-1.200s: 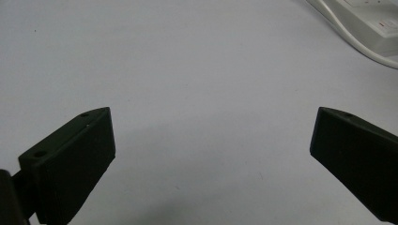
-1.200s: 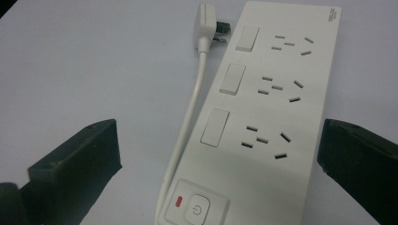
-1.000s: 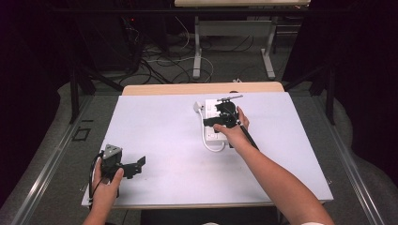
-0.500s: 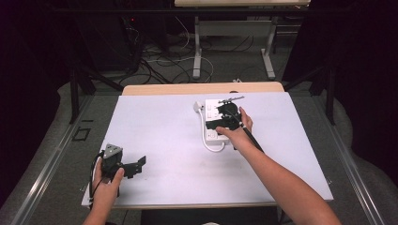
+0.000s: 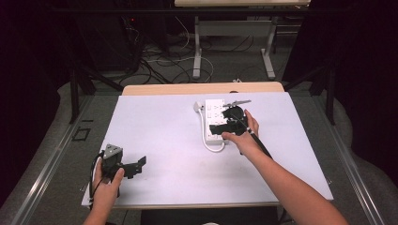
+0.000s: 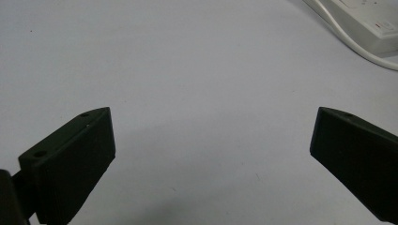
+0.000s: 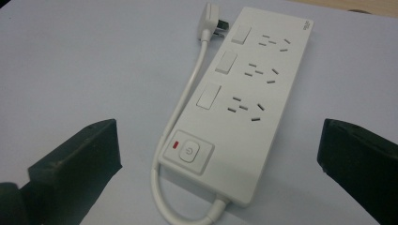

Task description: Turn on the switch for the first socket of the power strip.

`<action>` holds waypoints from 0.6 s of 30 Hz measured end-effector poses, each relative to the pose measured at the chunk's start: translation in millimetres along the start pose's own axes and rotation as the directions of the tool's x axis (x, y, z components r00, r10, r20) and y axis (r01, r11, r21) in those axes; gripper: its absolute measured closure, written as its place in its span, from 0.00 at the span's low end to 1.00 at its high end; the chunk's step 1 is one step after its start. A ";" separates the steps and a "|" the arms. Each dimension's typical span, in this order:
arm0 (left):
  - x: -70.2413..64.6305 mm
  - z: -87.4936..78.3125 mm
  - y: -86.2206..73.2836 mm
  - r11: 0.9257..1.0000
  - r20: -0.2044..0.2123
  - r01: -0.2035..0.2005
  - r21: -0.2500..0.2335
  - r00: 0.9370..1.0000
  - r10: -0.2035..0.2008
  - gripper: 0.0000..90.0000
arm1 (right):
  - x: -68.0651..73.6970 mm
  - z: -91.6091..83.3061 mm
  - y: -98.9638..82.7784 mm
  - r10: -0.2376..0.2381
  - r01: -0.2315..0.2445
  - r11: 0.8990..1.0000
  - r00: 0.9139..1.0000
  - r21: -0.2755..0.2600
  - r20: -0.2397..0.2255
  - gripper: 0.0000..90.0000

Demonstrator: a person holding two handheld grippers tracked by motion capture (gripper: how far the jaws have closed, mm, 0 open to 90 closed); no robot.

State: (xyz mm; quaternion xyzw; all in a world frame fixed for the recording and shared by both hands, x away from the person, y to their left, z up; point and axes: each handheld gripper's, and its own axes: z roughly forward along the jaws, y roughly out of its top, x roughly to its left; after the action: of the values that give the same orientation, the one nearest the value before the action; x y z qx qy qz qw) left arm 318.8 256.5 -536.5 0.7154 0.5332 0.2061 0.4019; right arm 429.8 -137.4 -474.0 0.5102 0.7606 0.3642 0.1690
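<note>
Now your right gripper [image 5: 224, 123] has crept nearer over the power strip [image 7: 244, 108] at the bench's far middle, jaws spread wide; your left gripper [image 5: 133, 166] waits, equally spread.

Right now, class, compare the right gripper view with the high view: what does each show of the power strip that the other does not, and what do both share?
Right gripper view alone: the power strip's detail, three rocker switches, three socket groups, the main power button with a red mark beside it, and the plug's prongs.

High view alone: the right tool held above the strip, the left tool near the table's front left corner, both forearms, and the floor cables.

Shared: the white strip, its looping cord and plug, unplugged, on the white table.
</note>
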 end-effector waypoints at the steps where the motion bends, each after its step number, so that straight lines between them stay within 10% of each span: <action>1: 0.1 -0.1 0.0 1.000 0.000 0.000 -0.001 1.000 0.000 0.00 | -0.9 -2.3 -2.2 -0.009 0.009 1.000 1.000 -0.007 -0.001 0.00; 18: -0.8 -1.3 -0.6 1.000 -0.009 0.005 0.000 1.000 -0.005 0.00 | -23.3 -47.5 -37.5 -0.035 0.035 0.999 0.999 -0.039 0.009 0.00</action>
State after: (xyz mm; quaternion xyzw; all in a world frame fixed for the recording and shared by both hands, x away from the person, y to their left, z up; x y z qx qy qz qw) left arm 317.2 256.2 -536.1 0.7132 0.5367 0.2082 0.4000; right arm 385.3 -184.5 -471.7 0.4948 0.7615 0.3739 0.1883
